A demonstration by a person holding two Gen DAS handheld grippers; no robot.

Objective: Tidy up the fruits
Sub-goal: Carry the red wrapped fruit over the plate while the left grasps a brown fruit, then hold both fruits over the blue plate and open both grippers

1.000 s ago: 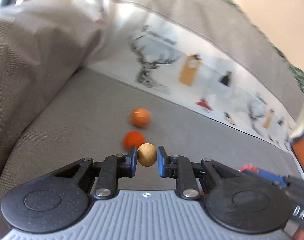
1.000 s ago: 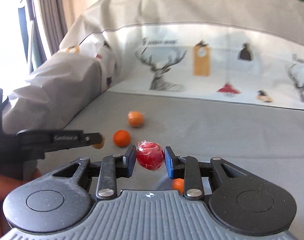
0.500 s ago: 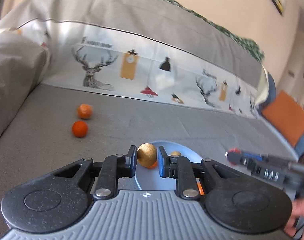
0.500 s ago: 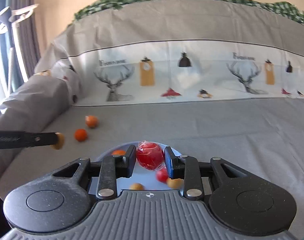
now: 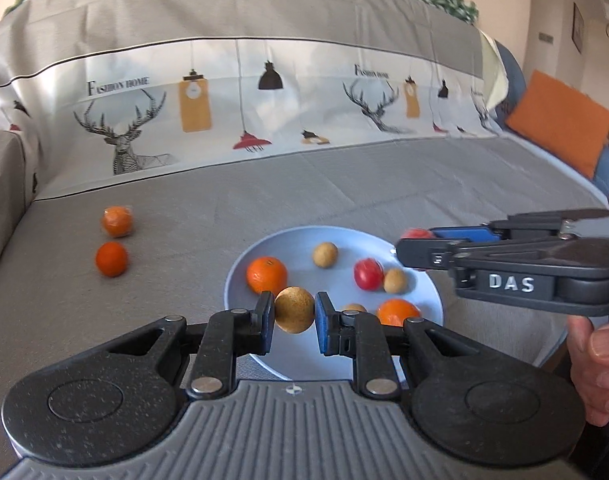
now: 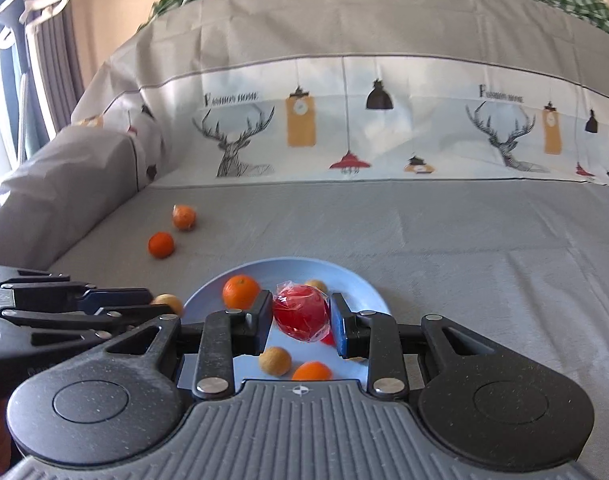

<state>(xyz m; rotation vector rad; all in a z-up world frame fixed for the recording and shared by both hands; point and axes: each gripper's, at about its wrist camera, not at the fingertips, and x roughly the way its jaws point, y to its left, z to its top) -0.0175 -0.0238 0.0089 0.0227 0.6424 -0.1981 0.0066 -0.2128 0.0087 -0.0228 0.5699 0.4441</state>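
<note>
Your left gripper (image 5: 294, 316) is squeezing a small round tan-brown fruit (image 5: 294, 315). Your right gripper (image 6: 301, 318) is squeezing a round red fruit wrapped in clear crinkly plastic (image 6: 301, 312). Both hang over the round pale blue plate (image 5: 240, 270) on the grey sofa cover (image 5: 344, 184), where more fruits already lie.

The brown one looks light and hard, so it may roll. The plastic wrap looks slippery. Hold each across its fat middle, as now.

A bare orange (image 5: 111, 259) and a wrapped orange (image 5: 118, 221) wait on the cover, left of the plate.
</note>
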